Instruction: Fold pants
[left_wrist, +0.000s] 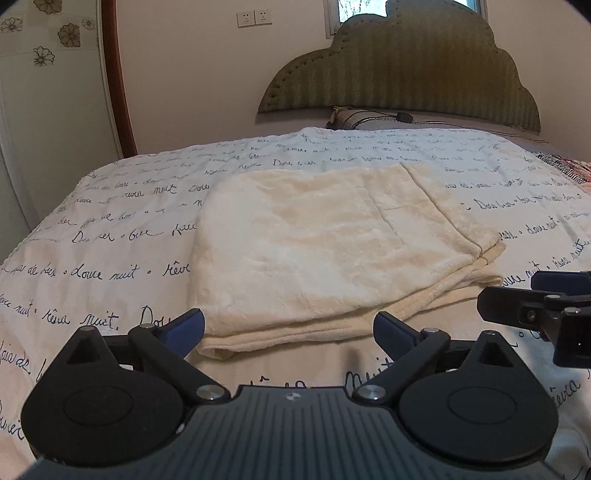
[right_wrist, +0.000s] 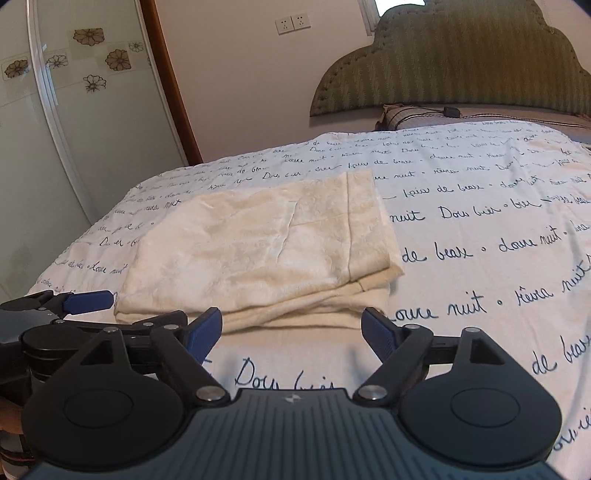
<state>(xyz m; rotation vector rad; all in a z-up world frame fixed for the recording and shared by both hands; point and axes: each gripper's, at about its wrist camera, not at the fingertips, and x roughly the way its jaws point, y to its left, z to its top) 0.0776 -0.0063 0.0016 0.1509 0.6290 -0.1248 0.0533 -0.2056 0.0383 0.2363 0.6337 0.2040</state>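
Both grippers, left gripper (left_wrist: 288, 330) and right gripper (right_wrist: 291, 330), were held wide open, empty, near the pants (left_wrist: 332, 251), which lay folded on the bed (left_wrist: 110, 258); little seemed left.

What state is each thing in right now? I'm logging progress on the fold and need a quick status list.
pants: folded into a flat stacked rectangle, lying on the bedspread, held by neither gripper.
left gripper: open, empty, at the near edge of the pants.
right gripper: open, empty, at the near edge of the pants.
bedspread: spread flat over the bed, slightly rumpled.
pillow: lying against the headboard.
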